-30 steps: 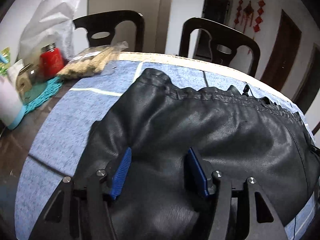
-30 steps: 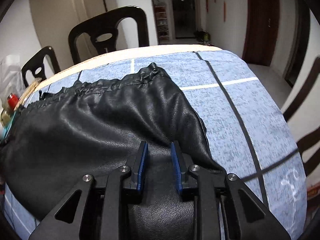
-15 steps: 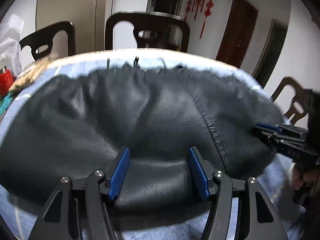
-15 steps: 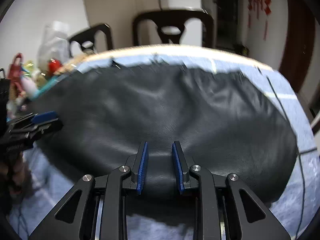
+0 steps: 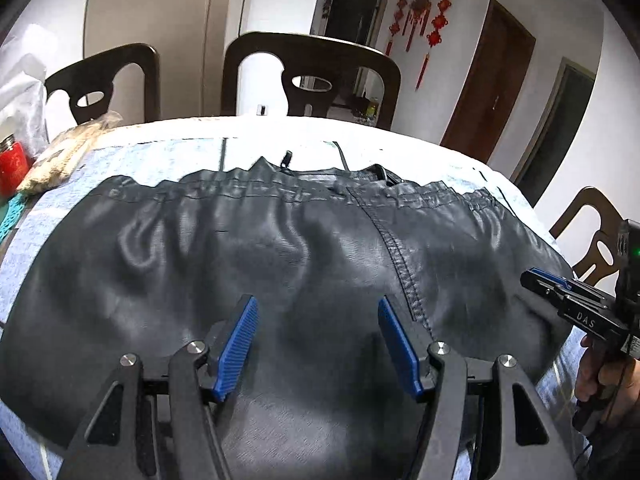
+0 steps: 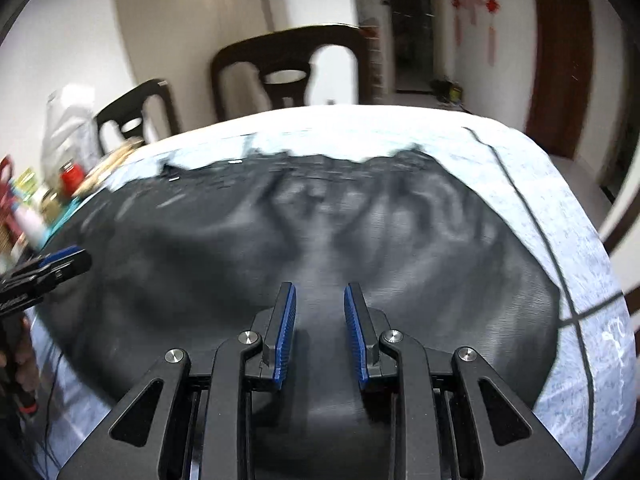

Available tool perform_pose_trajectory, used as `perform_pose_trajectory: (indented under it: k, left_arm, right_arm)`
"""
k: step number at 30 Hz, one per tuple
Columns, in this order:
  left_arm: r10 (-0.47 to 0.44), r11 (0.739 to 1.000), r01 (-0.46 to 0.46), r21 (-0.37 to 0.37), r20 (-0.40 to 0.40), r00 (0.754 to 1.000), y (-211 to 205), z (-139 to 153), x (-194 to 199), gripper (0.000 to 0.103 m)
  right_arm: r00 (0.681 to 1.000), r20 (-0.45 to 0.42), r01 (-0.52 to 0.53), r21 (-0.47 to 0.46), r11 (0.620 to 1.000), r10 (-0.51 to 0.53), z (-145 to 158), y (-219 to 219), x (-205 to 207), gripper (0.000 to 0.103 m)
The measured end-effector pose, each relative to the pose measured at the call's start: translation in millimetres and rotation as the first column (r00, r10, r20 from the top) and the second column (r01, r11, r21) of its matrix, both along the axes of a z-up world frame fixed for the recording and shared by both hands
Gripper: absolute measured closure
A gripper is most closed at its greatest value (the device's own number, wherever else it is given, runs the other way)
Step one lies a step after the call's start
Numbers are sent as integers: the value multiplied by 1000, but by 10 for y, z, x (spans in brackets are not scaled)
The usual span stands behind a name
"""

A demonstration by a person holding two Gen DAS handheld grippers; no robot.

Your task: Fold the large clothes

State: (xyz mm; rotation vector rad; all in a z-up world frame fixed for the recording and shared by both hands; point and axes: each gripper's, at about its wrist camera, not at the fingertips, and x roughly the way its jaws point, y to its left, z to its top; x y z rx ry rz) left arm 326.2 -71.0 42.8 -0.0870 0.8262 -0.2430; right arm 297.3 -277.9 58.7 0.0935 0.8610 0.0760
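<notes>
A black leather garment (image 5: 280, 248) lies spread wide over the bench (image 5: 168, 148), which is covered in a pale blue cloth with dark lines. The gathered waistband (image 5: 304, 186) runs along the far side, with a small dark cord end poking up near its middle, and a stitched seam (image 5: 404, 268) runs from the band down toward the near edge, right of centre. The leather is rumpled into soft ridges below the band.

The left claw (image 5: 316, 338) sits over the near part of the garment, its blue pads (image 5: 236, 344) well apart, with leather showing between them; nothing is pinched. The right claw (image 6: 320, 328) also hangs over the near edge of the leather, its blue pads (image 6: 285, 332) standing a narrow gap apart; leather fills the view between them, but I cannot tell whether they press on it, since the picture there is smeared. From the left view, the right claw (image 5: 560, 292) reaches in from the right side, gripped by a hand (image 5: 604, 376) below it.

At the far left of the bench stand a red jar (image 5: 12, 164), a clear packet of pale grains (image 5: 64, 152) and a white plastic bag (image 5: 20, 96). Dark wooden chairs (image 5: 312, 64) stand behind the far side, and red knotted ornaments (image 5: 424, 20) hang on the wall beside a brown door (image 5: 492, 80).
</notes>
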Motion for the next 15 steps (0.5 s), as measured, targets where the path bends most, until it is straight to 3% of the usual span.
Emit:
perform_pose_trajectory:
  k: [6, 9, 12, 15]
  left_arm:
    - [-38, 999, 38, -1, 49, 998, -296, 80, 114, 38]
    - [-26, 998, 27, 52, -7, 1000, -451, -95, 359, 35]
    - [13, 1000, -13, 13, -34, 999, -412, -193, 484, 30]
    - [34, 999, -34, 23, -35, 999, -432, -265, 504, 28]
  right_arm:
    - [996, 7, 92, 23, 996, -92, -37, -365, -62, 77]
    - [992, -7, 124, -5, 992, -124, -131, -449, -18, 79]
    - [992, -16, 129, 17, 991, -129, -148, -489, -15, 79]
    - [991, -31, 133, -12, 991, -133, -169, -444, 21, 79]
